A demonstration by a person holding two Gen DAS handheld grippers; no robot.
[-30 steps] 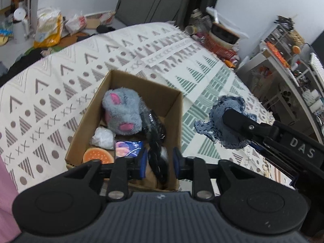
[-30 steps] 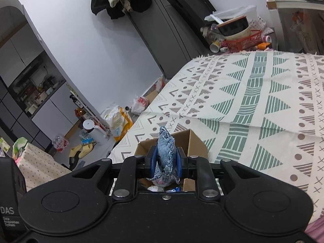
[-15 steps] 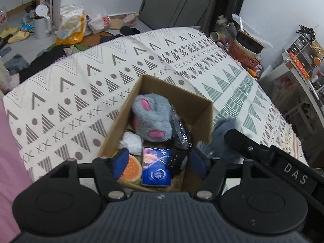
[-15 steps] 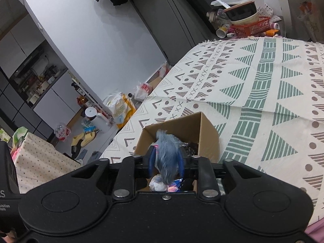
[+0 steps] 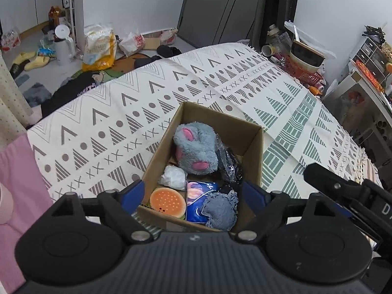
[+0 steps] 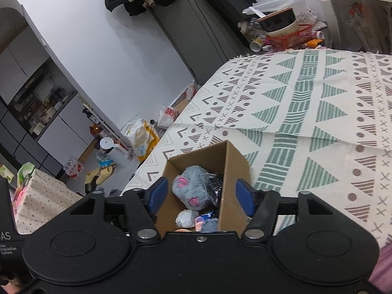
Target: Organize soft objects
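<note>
Denim cloth (image 5: 221, 210) lies in the cardboard box (image 5: 253, 152) at lower centre of frame, touching the blue packet (image 5: 196, 202). Left gripper (image 5: 193, 194) and right gripper (image 6: 199, 194): fingers spread, both empty.

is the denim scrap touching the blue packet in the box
Touching. In the left wrist view the denim scrap lies over the lower right corner of the blue packet inside the cardboard box, with no gap between them.
</note>
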